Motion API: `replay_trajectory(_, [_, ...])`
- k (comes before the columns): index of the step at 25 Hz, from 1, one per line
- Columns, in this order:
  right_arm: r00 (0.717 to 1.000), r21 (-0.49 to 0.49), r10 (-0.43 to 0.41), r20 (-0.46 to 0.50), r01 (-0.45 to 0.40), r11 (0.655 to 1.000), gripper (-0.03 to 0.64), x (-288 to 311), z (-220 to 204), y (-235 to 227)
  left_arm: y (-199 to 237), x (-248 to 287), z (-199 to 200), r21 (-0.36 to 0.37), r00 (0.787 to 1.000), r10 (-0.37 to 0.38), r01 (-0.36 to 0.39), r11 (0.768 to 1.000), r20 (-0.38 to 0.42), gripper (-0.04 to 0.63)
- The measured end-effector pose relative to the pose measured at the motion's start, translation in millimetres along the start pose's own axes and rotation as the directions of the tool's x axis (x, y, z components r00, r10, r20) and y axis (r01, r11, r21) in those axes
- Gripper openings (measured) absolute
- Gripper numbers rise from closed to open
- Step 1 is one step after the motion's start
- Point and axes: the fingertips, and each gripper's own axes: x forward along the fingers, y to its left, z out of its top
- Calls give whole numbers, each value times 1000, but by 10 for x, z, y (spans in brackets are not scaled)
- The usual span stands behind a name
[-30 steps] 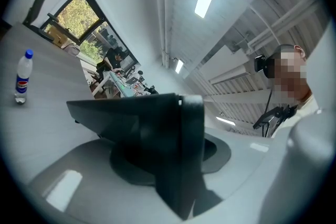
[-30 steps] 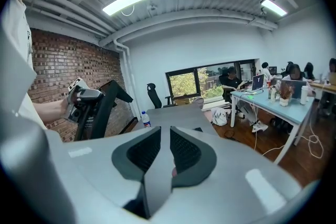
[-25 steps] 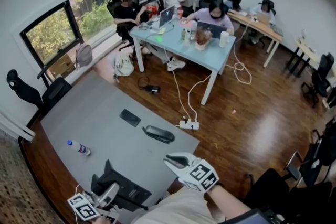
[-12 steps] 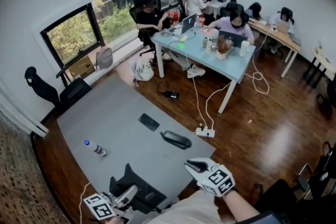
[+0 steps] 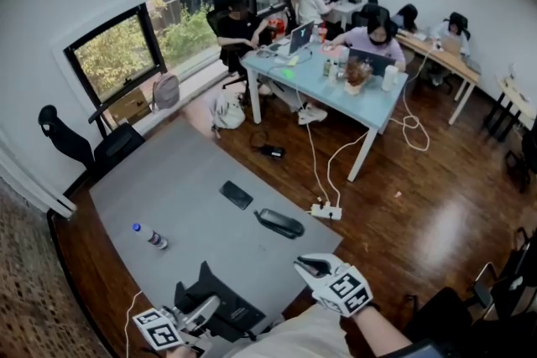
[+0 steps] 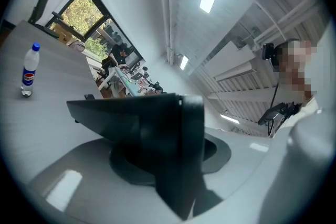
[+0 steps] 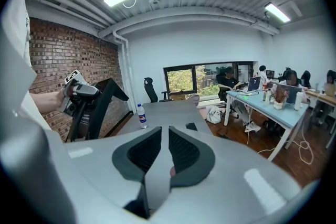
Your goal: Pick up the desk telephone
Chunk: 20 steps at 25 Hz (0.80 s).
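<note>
The black desk telephone body (image 5: 220,304) is tilted up at the near edge of the grey table (image 5: 168,180). My left gripper (image 5: 195,316) is shut on its edge. In the left gripper view the dark panel of the telephone (image 6: 126,118) fills the space between the jaws of my left gripper (image 6: 176,139). The right gripper view shows the left gripper (image 7: 79,93) holding the telephone (image 7: 107,93) up off the table. A black handset (image 5: 279,222) lies on the table further out. My right gripper (image 5: 312,267) hovers by the table's near right corner, shut and holding nothing (image 7: 164,152).
A plastic bottle (image 5: 149,236) stands on the table's left part, and a dark smartphone (image 5: 236,194) lies near its middle. A power strip (image 5: 325,212) and cables lie on the wood floor to the right. Several people sit at the blue desk (image 5: 336,84) beyond.
The head view has shifted, so everything sits further right and lower in the picture than one second ago. Both grippers keep their places and their states.
</note>
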Motion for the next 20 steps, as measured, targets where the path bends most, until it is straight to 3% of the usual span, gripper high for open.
replay_trajectory(10, [999, -41, -41, 19, 41, 998, 40, 45, 99, 25, 37, 14, -20, -16, 1000, 2, -3, 1000, -17, 169])
replay_trajectory(20, [998, -176, -65, 4, 64, 982, 25, 124, 177, 152, 71, 25, -31, -24, 1000, -1, 0, 1000, -27, 169])
